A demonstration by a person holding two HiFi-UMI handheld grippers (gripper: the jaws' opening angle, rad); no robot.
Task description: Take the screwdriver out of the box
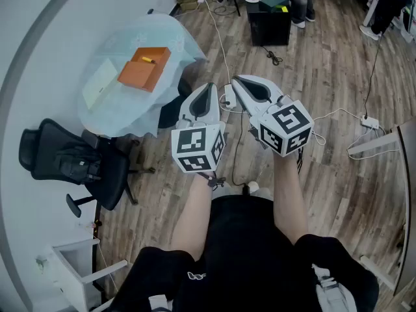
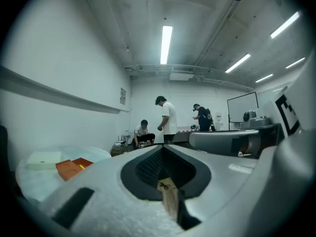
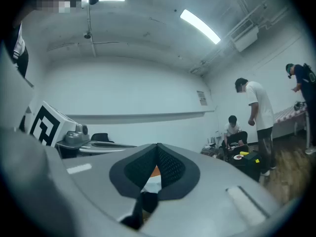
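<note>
An open orange box [image 1: 144,68] lies on a round table under a pale blue cloth [image 1: 123,103], far ahead and to the left. A small yellow screwdriver [image 1: 148,60] lies inside the box. Both grippers are held up level, side by side above my lap, well short of the table. The left gripper [image 1: 209,86] has its jaws together with nothing in them. Beside it, the right gripper [image 1: 235,80] is also shut and empty. In the left gripper view the box [image 2: 72,167] shows low at the left, past the closed jaws [image 2: 163,147]. The right gripper's tips [image 3: 158,145] meet too.
A black office chair [image 1: 71,161] stands just left of the table. A flat white box [image 1: 99,84] lies beside the orange one. Cables and a power strip [image 1: 370,121] trail over the wooden floor. A black crate [image 1: 270,19] and several people [image 2: 168,120] are at the room's far end.
</note>
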